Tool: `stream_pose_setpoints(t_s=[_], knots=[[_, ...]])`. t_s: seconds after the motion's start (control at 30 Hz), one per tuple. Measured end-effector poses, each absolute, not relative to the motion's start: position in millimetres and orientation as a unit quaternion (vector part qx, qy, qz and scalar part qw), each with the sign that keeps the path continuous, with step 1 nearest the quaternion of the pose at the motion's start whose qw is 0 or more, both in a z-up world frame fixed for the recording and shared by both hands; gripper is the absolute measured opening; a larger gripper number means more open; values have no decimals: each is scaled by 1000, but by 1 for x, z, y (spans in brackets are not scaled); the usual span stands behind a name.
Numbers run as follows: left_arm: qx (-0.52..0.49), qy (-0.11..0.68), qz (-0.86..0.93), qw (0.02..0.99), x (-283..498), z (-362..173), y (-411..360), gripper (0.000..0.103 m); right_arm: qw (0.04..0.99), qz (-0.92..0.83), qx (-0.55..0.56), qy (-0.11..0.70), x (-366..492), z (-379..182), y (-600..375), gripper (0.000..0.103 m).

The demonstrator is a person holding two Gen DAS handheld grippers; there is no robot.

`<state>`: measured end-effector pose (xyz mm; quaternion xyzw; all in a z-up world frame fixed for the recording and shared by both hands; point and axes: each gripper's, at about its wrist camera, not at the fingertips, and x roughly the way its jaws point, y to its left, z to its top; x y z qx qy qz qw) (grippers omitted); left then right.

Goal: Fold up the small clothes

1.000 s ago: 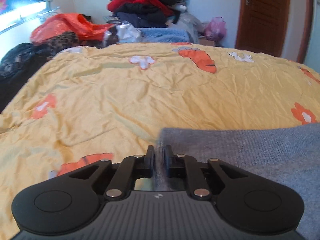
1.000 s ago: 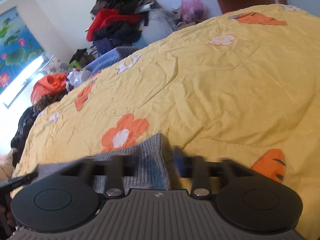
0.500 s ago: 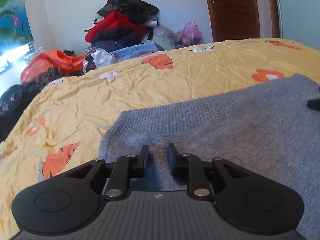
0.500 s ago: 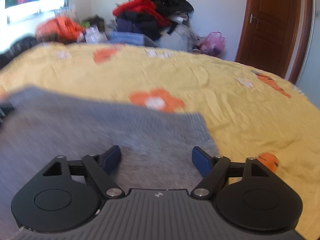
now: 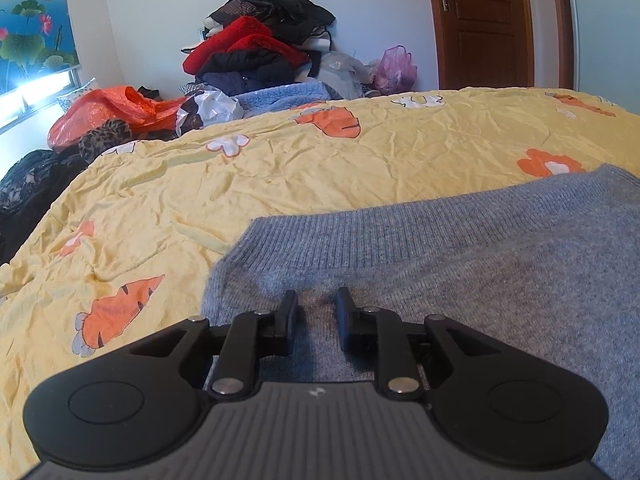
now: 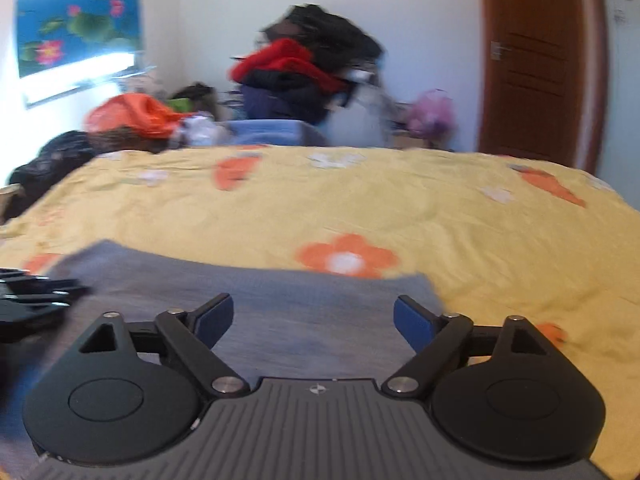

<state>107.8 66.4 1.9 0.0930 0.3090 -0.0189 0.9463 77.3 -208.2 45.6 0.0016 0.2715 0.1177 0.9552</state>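
Two grippers are over my work, and both sit above one grey knitted garment (image 5: pixel 460 264) that lies spread flat on the yellow bedspread (image 5: pixel 280 176), on the side of it nearest me. My left gripper (image 5: pixel 316 312) hangs just over the knit near the garment's left corner, behind its ribbed hem; its black fingers (image 5: pixel 288 316) stand a narrow gap apart with bare knit showing between them, and I see no fold of cloth pinched there, so it has hold of nothing. My right gripper (image 6: pixel 313 322) is over the garment's right part, close to the right corner, and its blue pads (image 6: pixel 412 328) are spread wide with only flat grey knit (image 6: pixel 280 304) below and between them (that view is smeared, so whether the tips graze the wool I cannot tell). From the right view the left gripper shows as a dark blurred shape (image 6: pixel 36 300) at the garment's left side. Beyond the garment, the bedspread runs on with its orange carrot and flower prints. Past the bedspread's far edge a heap of clothes (image 5: pixel 260 52) is piled against the wall, an orange plastic bag (image 5: pixel 116 108) lies to the heap's left, and a brown wooden door (image 5: pixel 484 24) stands to the heap's right.
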Motion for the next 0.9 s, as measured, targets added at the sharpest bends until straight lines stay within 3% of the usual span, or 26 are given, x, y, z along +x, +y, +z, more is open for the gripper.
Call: stream_pose_setpoints(t_s=[0.23,0.33,0.5,0.6,0.63,0.73,0.83,0.9], knots=[[83,310,-21,947,108,2,68,19,921,212,-24,325,101,23,-119,89],[73,310,-24,948,109,1,72,19,924,201,-55,322,102,-4,-103,100],[41,313,-28,948,112,3,81,21,921,203,-41,329,102,-6,-106,102],[7,259,38,965,89,16,98,24,922,203,-36,328,101,-6,-108,102],[-26,232,69,970,75,23,110,30,923,202,-34,326,100,-6,-109,102],[-187,189,129,955,21,37,162,72,924,202,-25,324,99,-5,-112,102],[-338,195,139,910,-38,29,197,74,924,203,-23,324,100,-5,-113,102],[-382,216,146,887,-67,18,200,74,924,204,-21,324,100,-5,-114,102]])
